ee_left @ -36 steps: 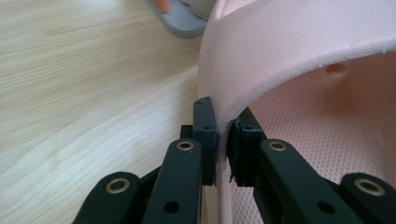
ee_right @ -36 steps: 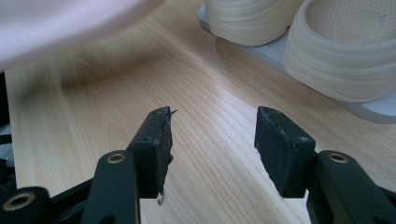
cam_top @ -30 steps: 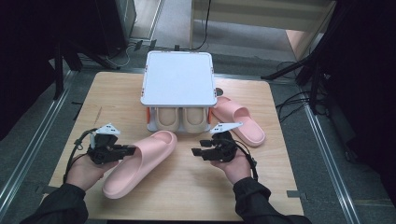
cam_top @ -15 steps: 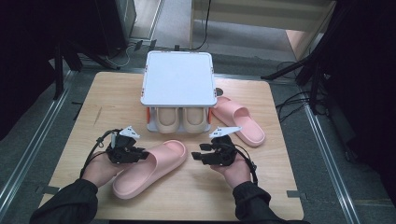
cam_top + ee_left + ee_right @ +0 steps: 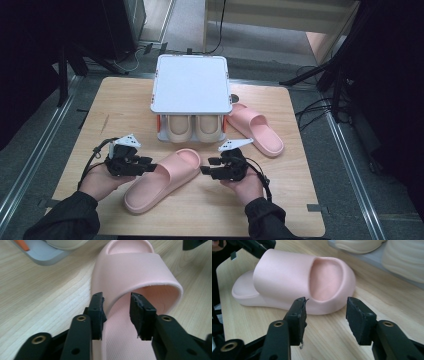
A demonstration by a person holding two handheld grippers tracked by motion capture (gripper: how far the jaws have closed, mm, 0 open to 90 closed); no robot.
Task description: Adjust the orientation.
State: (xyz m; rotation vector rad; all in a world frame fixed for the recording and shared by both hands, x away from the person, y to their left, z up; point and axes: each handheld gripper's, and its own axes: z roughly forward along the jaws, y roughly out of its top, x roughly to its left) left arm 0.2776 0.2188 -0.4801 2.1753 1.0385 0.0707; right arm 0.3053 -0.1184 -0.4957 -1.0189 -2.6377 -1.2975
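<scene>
My left gripper point(image 5: 116, 312) has just been opening, jaws astride the pink slipper's point(image 5: 140, 272) strap edge. My right gripper point(image 5: 325, 320), jaws apart and just closing, has its toe directly ahead.

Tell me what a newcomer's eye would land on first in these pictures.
A soft pink foam slide sandal lies at the front of the pale wooden table, between the left tongs at its strap and the right tongs at its toe. Behind it stands a white-topped shoe rack holding a pair of cream slippers, with a second pink sandal to its right.
</scene>
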